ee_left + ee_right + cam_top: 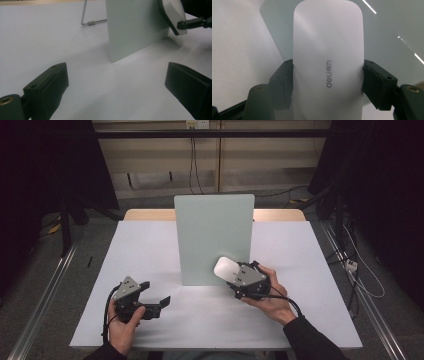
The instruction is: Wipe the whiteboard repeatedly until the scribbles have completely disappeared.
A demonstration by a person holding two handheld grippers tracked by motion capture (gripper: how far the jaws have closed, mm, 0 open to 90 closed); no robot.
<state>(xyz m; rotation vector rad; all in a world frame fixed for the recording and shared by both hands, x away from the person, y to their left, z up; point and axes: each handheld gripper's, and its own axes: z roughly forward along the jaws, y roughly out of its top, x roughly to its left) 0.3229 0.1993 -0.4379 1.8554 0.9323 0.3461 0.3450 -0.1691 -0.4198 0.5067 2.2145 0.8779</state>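
Right gripper view: right claw [328, 82] clamps white mouse [328, 50], seemingly against panel [392, 22].

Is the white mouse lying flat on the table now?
No, the right tongs hold the white mouse clamped at both sides, lifted above the table before the upright board.

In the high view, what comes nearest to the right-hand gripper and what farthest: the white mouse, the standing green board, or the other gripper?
1. White mouse: clamped in the right gripper.
2. Green board: upright just behind the mouse, mid-table.
3. Left gripper: across the table, near its front left, jaws open.
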